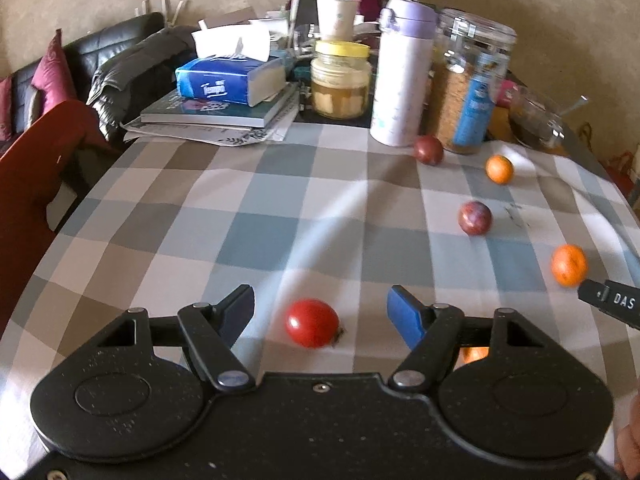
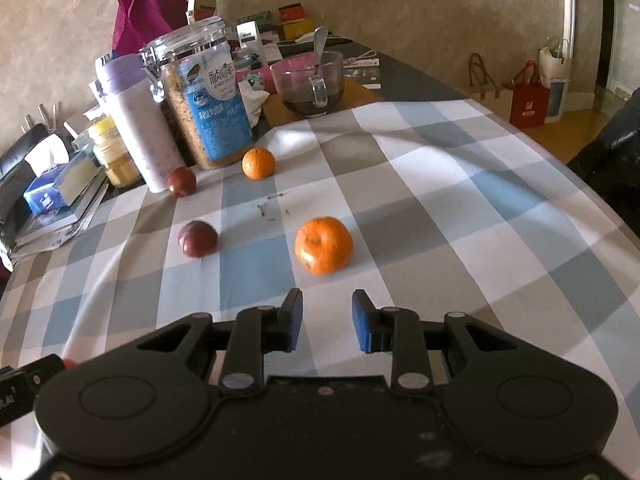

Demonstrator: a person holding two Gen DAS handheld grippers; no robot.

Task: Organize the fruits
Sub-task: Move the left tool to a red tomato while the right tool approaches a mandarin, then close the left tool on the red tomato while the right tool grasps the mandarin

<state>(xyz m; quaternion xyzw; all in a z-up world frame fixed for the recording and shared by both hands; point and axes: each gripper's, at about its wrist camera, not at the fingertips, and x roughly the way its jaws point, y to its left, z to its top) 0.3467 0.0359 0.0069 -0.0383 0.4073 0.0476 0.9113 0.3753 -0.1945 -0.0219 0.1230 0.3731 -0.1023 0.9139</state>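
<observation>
Here my left gripper (image 1: 320, 312) hangs low over the checked tablecloth (image 1: 240, 220) with its jaws spread wide, and a red tomato (image 1: 312, 323) lies on the cloth in the gap, clear of both pads. My right gripper (image 2: 327, 320) holds its jaws parted with nothing in them; a large orange (image 2: 324, 245) sits on the cloth just ahead of its fingertips. Farther off lie a dark plum (image 2: 197, 239), a second plum (image 2: 182, 182) touching the white-and-lilac bottle (image 2: 136, 120), and a small orange (image 2: 258, 163) near the lidded jar (image 2: 200, 96).
</observation>
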